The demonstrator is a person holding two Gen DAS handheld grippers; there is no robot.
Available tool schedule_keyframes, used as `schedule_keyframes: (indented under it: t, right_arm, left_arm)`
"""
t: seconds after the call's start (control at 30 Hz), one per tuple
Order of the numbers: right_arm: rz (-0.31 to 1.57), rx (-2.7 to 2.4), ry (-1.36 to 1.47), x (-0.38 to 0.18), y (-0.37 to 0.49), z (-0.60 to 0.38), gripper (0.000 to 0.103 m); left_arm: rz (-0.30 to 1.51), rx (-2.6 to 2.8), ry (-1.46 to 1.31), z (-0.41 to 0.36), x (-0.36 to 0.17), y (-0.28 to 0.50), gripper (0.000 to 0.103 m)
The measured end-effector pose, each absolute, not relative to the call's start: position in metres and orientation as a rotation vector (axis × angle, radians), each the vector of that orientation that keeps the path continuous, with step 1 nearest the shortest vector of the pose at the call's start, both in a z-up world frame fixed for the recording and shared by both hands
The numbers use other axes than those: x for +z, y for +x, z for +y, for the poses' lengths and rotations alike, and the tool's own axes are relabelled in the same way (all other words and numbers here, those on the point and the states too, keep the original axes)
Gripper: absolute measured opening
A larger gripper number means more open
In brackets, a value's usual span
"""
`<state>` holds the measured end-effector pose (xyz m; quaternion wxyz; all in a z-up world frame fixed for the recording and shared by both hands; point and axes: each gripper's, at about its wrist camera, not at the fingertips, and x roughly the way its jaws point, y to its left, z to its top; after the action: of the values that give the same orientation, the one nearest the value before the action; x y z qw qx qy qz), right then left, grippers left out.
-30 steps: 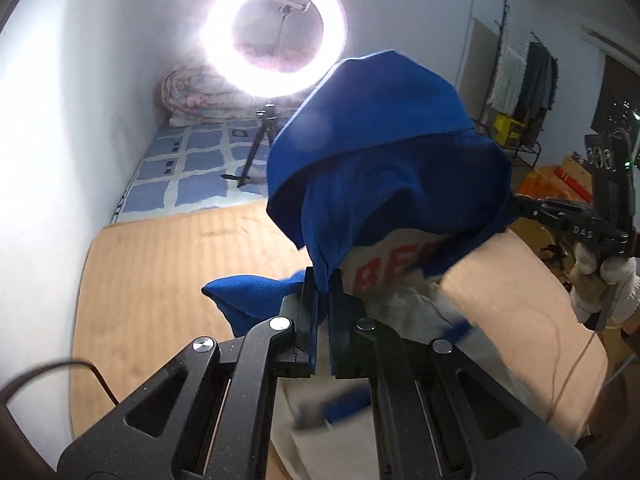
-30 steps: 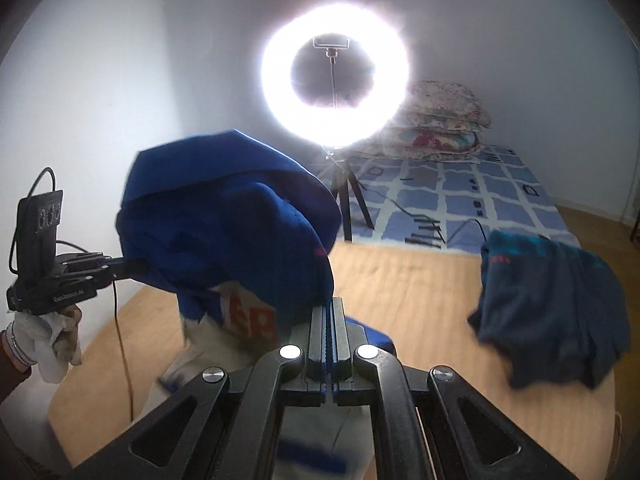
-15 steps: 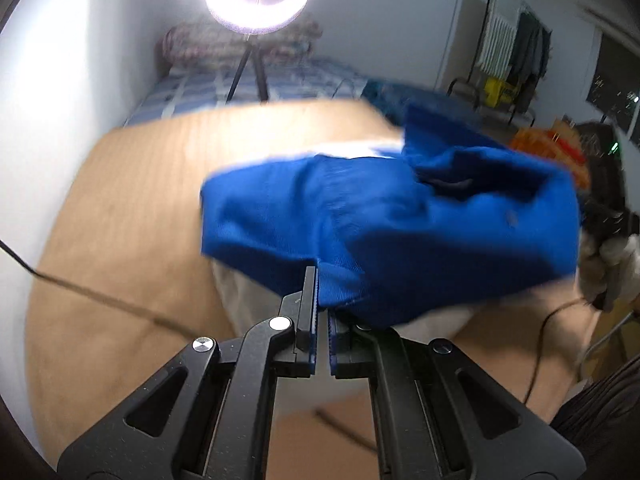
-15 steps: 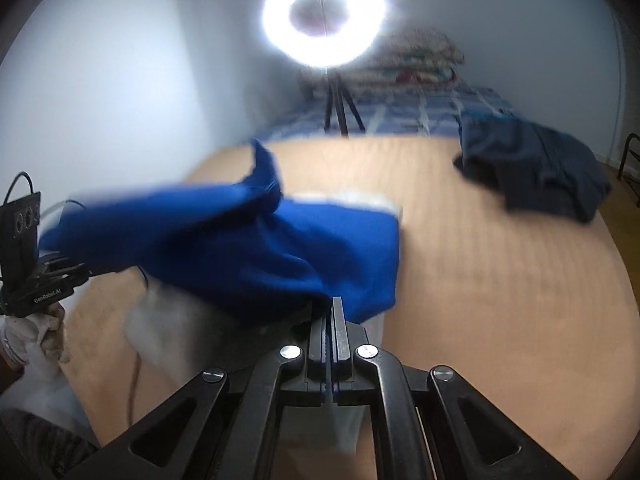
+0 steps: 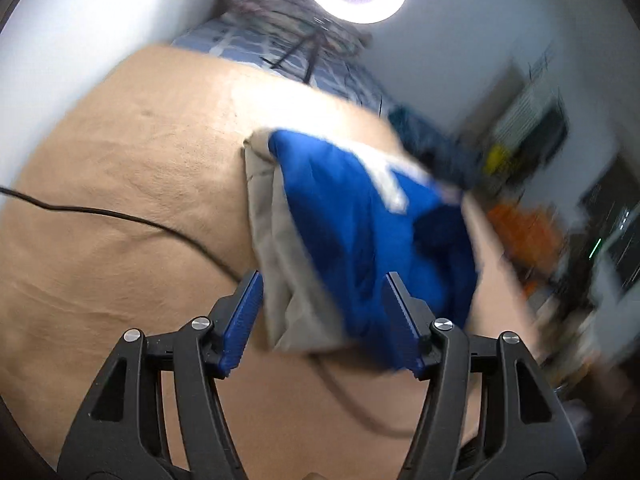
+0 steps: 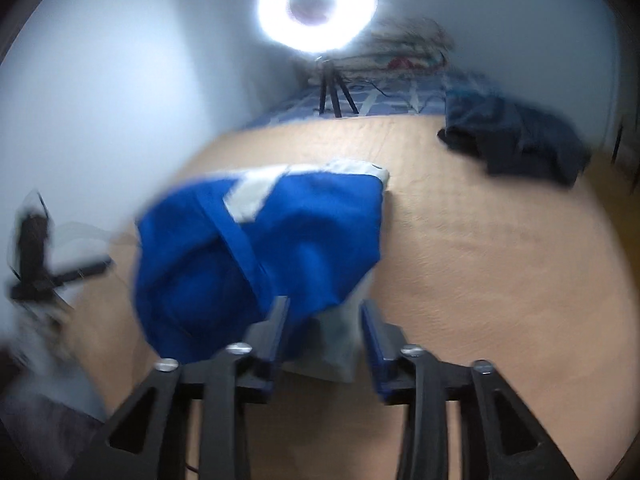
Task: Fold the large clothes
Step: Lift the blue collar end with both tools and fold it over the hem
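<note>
On the tan mat (image 5: 120, 184), my blue-and-white garment (image 5: 360, 224) lies bunched before the ring light (image 6: 318, 2). My left gripper (image 5: 322, 320) and right gripper (image 6: 324, 334) have just been opening; both stand apart, gripping nothing, with cloth lying between the fingers.

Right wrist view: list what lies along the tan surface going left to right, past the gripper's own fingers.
left gripper, blurred → blue and white garment → bare tan surface → dark heap of clothing at the far right.
</note>
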<state>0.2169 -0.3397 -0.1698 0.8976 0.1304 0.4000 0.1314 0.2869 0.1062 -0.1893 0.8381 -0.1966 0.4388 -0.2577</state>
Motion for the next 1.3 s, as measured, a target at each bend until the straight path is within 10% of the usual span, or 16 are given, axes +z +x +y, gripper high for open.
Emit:
schedule_keyframes:
  t: [0.27, 0.4, 0.47, 0.5, 0.63, 1.07, 1.2, 1.3]
  right_arm:
    - [0.926, 0.286, 0.610, -0.211, 0.262, -0.357, 0.063]
    - [0.952, 0.288, 0.690, -0.231, 0.278, -0.356, 0.041]
    - [0.963, 0.307, 0.713, -0.235, 0.283, -0.354, 0.027]
    - [0.968, 0.314, 0.712, -0.236, 0.286, -0.353, 0.015]
    - [0.984, 0.339, 0.665, -0.225, 0.288, -0.349, 0.002]
    - [1.066, 0.290, 0.445, -0.250, 0.283, -0.340, 0.001]
    - [1.022, 0.250, 0.317, -0.218, 0.269, -0.339, 0.028]
    - [0.917, 0.306, 0.270, -0.184, 0.243, -0.339, 0.027]
  left_arm:
    - [1.016, -0.517, -0.784, 0.127, -0.204, 0.370, 0.062]
    - [1.077, -0.527, -0.809, 0.113, -0.220, 0.391, 0.059]
    - [1.098, -0.549, -0.768, 0.102, -0.223, 0.391, 0.039]
    - [1.105, -0.557, -0.748, 0.096, -0.224, 0.392, 0.012]
    - [1.064, -0.570, -0.692, 0.091, -0.213, 0.379, 0.005]
    - [1.098, -0.476, -0.419, 0.065, -0.252, 0.354, 0.011]
    - [1.054, -0.409, -0.314, 0.068, -0.226, 0.346, 0.037]
    - [0.970, -0.402, -0.304, 0.077, -0.203, 0.328, 0.037]
